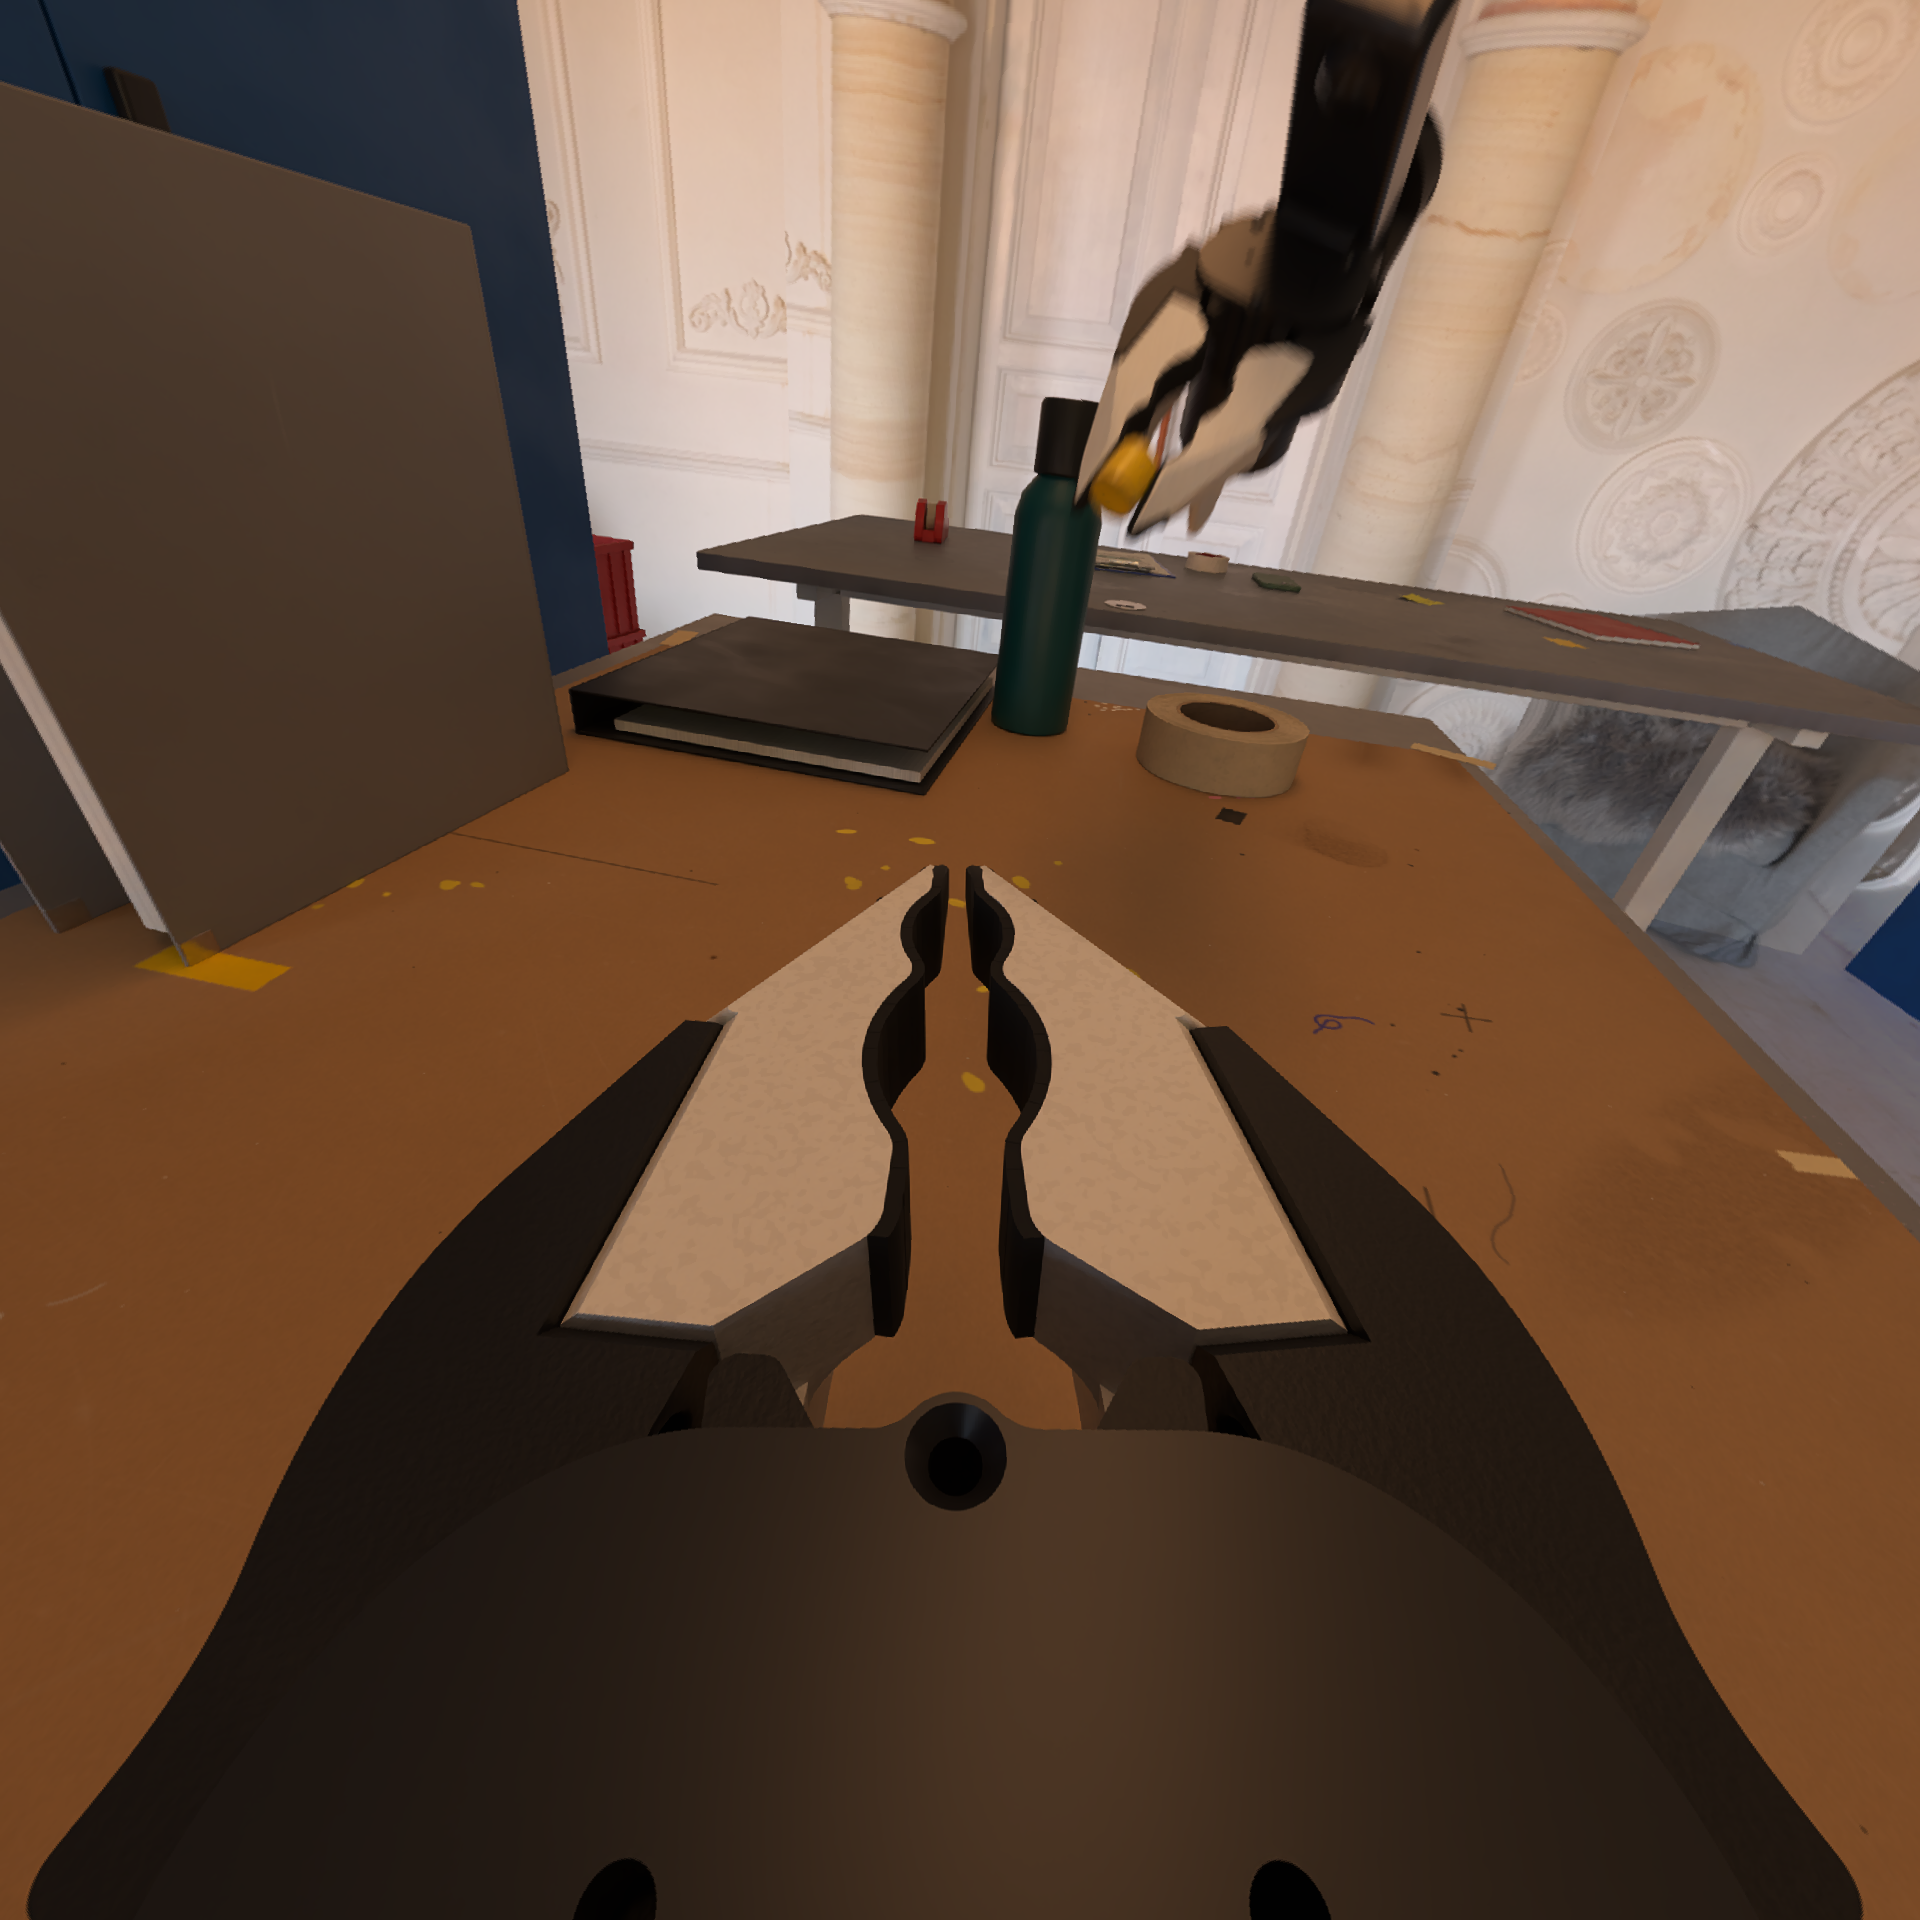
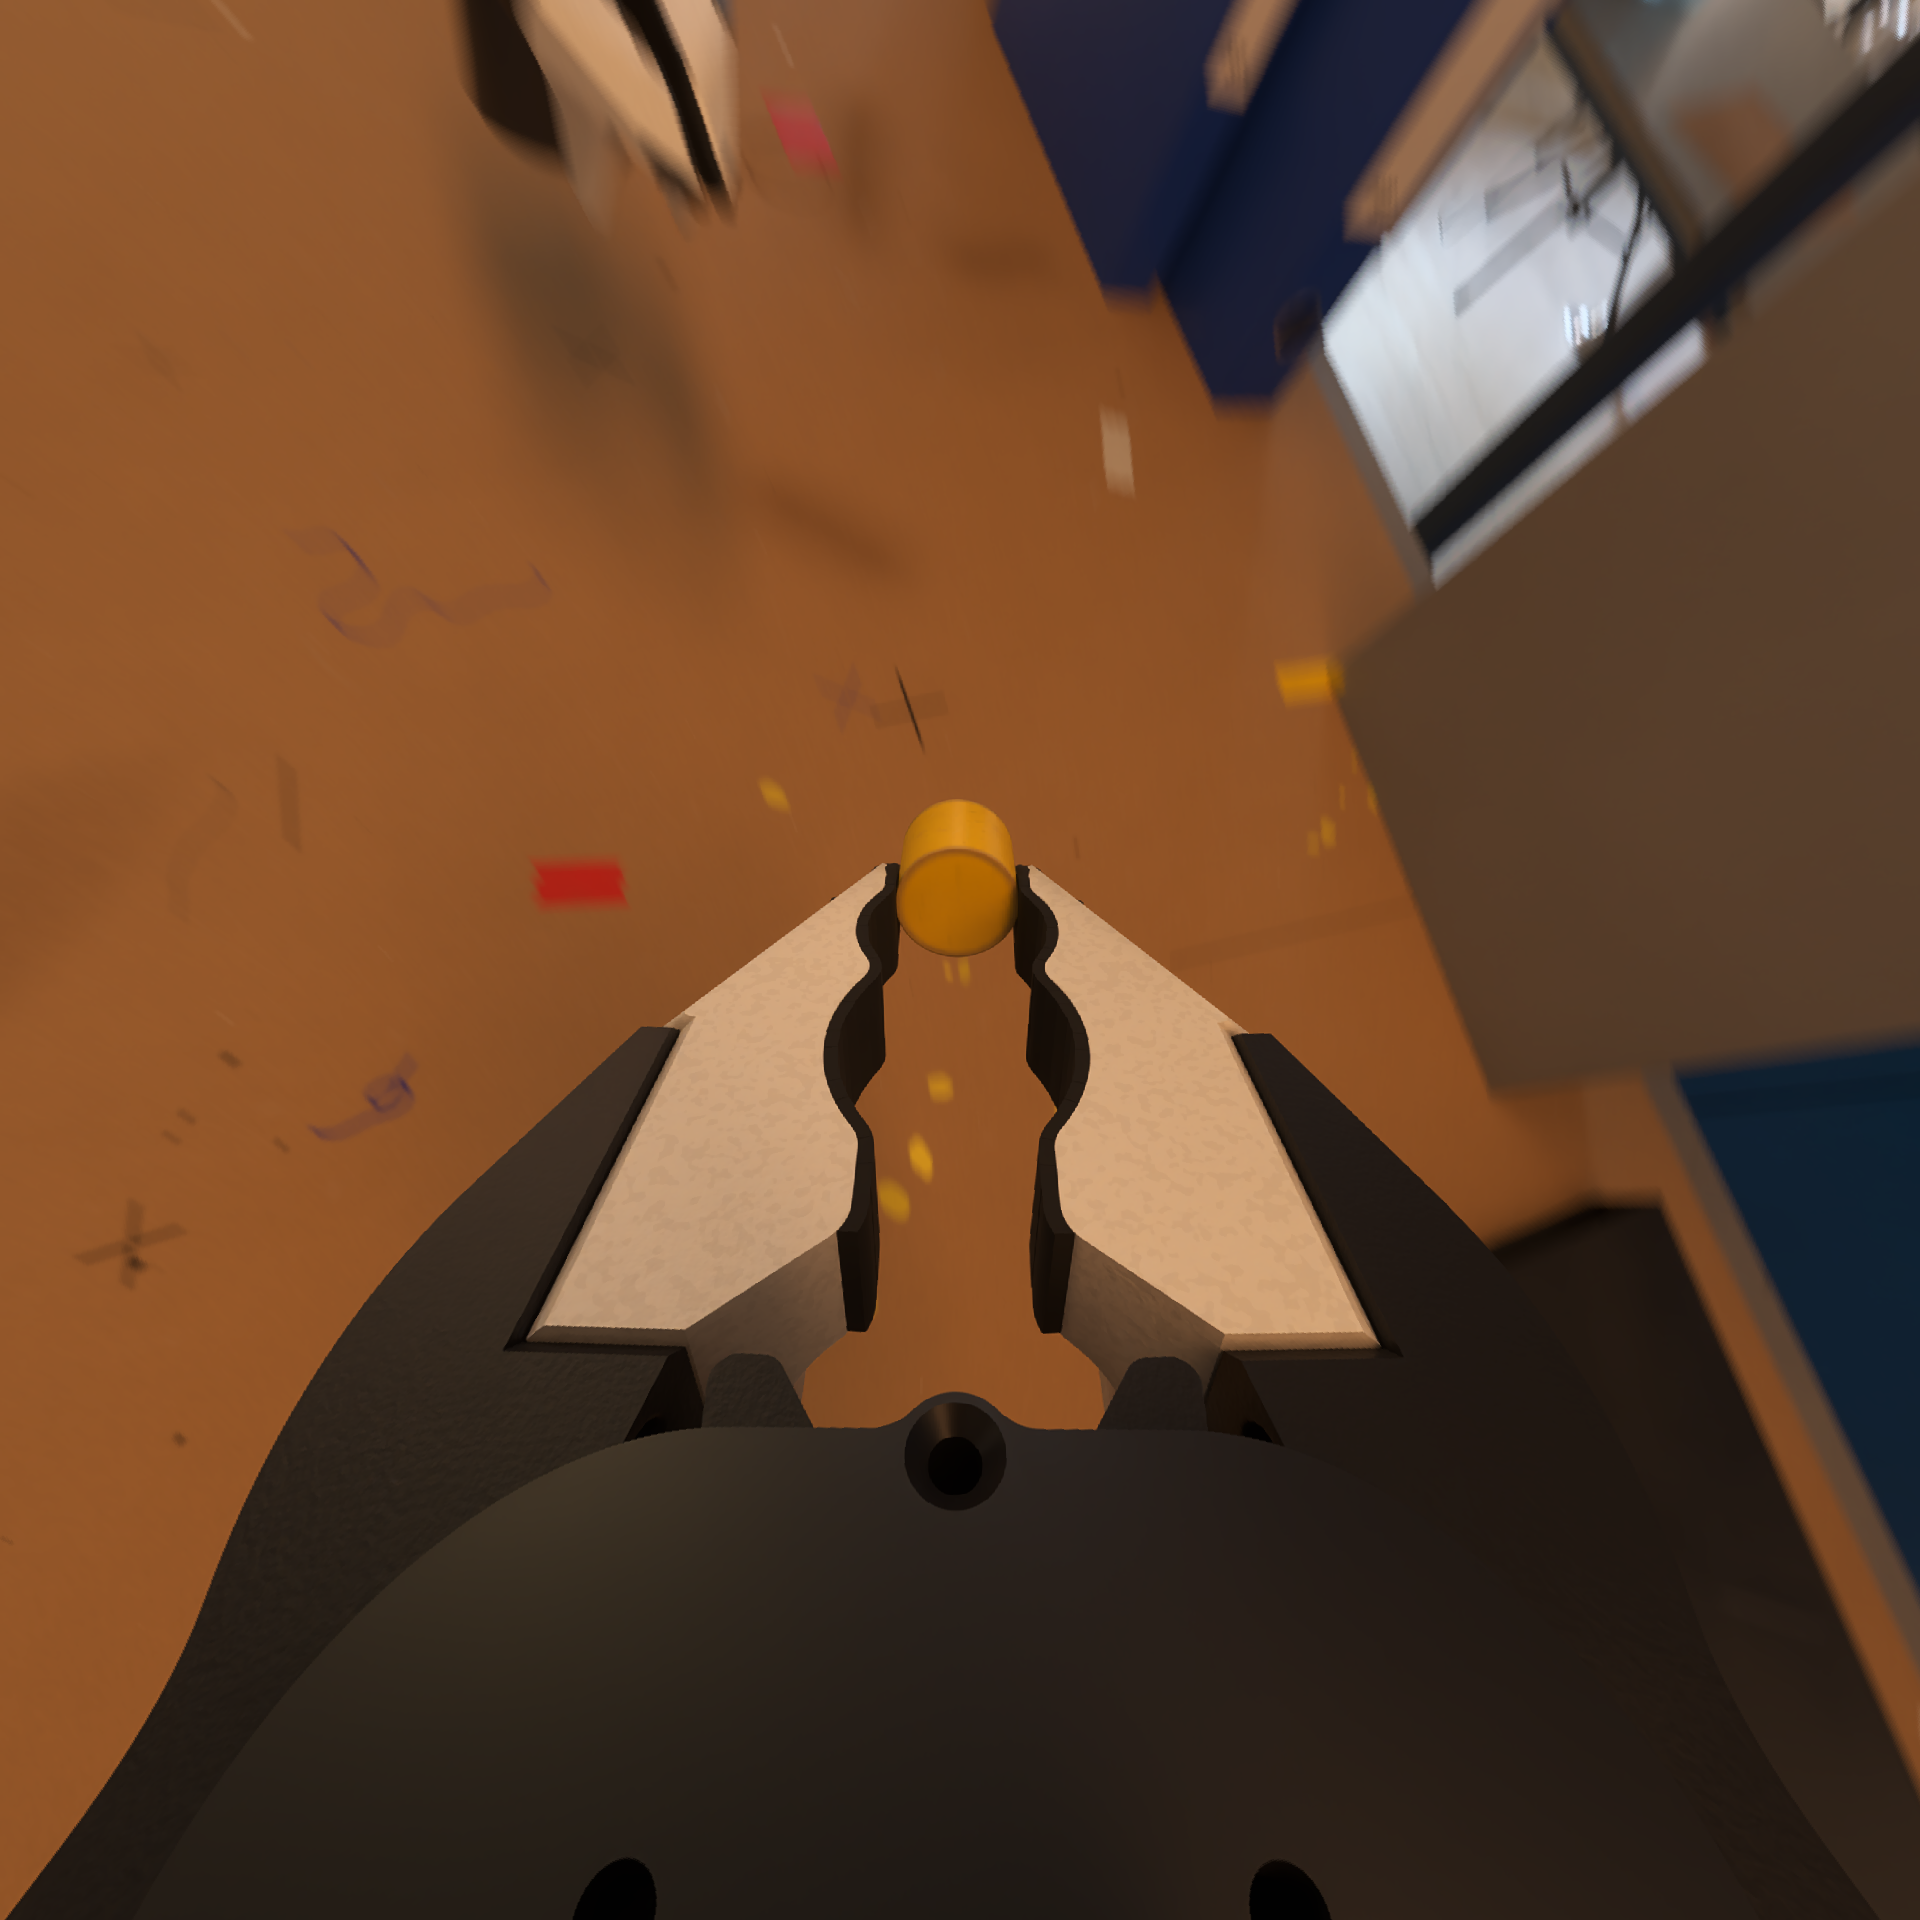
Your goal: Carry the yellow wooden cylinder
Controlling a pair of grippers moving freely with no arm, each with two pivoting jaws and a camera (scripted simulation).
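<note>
The yellow wooden cylinder (image 2: 956, 883) is a short stub clamped between the tips of my right gripper (image 2: 956, 891), high above the brown table (image 2: 312, 416). In the left wrist view the right gripper (image 1: 1127, 488) hangs in the air at the upper right, tilted down, blurred, with the cylinder (image 1: 1122, 478) at its tips. My left gripper (image 1: 957, 883) is shut and empty, low over the table (image 1: 312, 1143). It also shows blurred at the top of the right wrist view (image 2: 655, 135).
A dark green bottle (image 1: 1044, 603), a black binder (image 1: 790, 696) and a roll of tape (image 1: 1221, 743) stand at the table's far side. A grey board (image 1: 260, 582) leans at the left. A grey side table (image 1: 1351, 623) stands beyond.
</note>
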